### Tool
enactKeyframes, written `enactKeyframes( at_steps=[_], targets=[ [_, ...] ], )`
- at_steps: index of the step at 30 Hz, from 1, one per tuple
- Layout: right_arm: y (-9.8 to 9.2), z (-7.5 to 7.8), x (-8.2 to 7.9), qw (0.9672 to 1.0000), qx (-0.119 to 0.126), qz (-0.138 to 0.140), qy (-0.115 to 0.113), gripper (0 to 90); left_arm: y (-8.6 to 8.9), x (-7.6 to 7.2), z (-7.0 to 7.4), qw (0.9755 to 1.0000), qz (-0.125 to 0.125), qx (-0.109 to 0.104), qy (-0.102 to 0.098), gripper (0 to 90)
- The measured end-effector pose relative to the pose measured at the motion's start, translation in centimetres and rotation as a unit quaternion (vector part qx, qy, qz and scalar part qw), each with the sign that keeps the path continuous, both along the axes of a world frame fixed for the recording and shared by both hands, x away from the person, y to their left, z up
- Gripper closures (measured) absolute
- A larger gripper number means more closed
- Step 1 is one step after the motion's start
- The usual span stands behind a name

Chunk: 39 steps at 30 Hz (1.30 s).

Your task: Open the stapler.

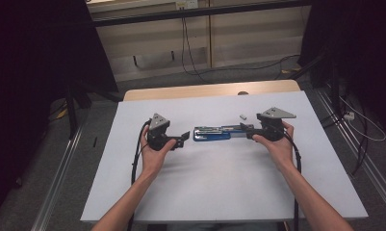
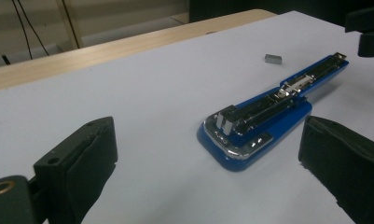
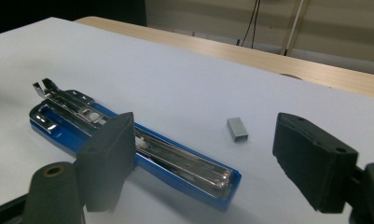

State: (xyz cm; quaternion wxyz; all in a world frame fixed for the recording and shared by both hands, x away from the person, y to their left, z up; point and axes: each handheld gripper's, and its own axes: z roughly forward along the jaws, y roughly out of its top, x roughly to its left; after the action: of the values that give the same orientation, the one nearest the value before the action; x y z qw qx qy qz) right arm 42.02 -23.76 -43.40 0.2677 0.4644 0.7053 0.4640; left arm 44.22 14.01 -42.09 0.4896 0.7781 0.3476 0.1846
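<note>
1 stapler (image 1: 212,133), 1 staple block (image 1: 243,116) (2 claws open).

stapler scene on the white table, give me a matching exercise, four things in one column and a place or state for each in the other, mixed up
Things:
1. stapler
2. block of staples
3. left gripper
4. right gripper

Places or states:
A. small grey piece lying alone on the sheet, beyond the stapler
B. open, off the stapler's wide end
C. blue, opened out flat in the middle of the sheet
D. open, at the stapler's narrow end

Pairs: 1-C, 2-A, 3-B, 4-D
</note>
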Motion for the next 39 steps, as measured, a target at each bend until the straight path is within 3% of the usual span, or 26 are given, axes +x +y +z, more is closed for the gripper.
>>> enactKeyframes(
  at_steps=[5, 10, 14, 17, 20, 23, 29, 31, 36, 39],
  targets=[
    [-0.1, 0.0, -0.2, 1.0000, 0.001, -0.001, 0.010, 9.1, 1.0, -1.2, 0.5, 0.9998, 0.009, -0.015, -0.013, 4.7],
    [-0.3, 0.0, -0.3, 0.9999, 0.015, 0.006, 0.002, 7.1, 2.1, -2.5, 0.3, 0.9997, 0.019, -0.007, -0.016, 4.9],
    [-0.3, 0.2, -0.2, 0.9993, 0.037, 0.003, 0.007, 6.6, 3.1, -3.4, 0.2, 0.9992, 0.031, -0.022, -0.007, 4.9],
    [-0.6, 0.1, -0.2, 0.9987, 0.050, 0.005, 0.011, 6.0, 3.8, -4.2, 0.2, 0.9993, 0.029, -0.019, -0.012, 5.0],
    [-0.7, 0.0, 0.1, 0.9989, 0.045, 0.006, 0.013, 7.5, 4.6, -4.9, 0.2, 0.9991, 0.034, -0.020, -0.017, 5.1],
    [-0.6, 0.2, 0.3, 0.9990, 0.042, 0.011, 0.011, 6.9, 5.6, -5.7, 0.2, 0.9981, 0.045, -0.041, -0.012, 4.7],
    [-0.7, 1.1, 0.7, 0.9995, 0.026, 0.016, 0.001, 7.4, 6.7, -7.4, 0.0, 0.9984, 0.050, -0.019, -0.016, 4.2],
    [-1.0, 1.3, 0.8, 0.9996, 0.022, 0.017, 0.000, 6.1, 6.9, -8.1, 0.1, 0.9984, 0.050, -0.022, -0.014, 4.2],
    [-1.3, 1.3, 1.1, 0.9990, 0.034, 0.029, 0.002, 4.8, 7.3, -9.5, 0.0, 0.9993, 0.032, -0.017, -0.011, 4.3],
    [-1.3, 1.3, 1.7, 0.9993, 0.024, 0.028, 0.001, 4.6, 7.7, -10.1, -0.1, 0.9996, 0.026, -0.010, -0.007, 4.8]
  ],
)
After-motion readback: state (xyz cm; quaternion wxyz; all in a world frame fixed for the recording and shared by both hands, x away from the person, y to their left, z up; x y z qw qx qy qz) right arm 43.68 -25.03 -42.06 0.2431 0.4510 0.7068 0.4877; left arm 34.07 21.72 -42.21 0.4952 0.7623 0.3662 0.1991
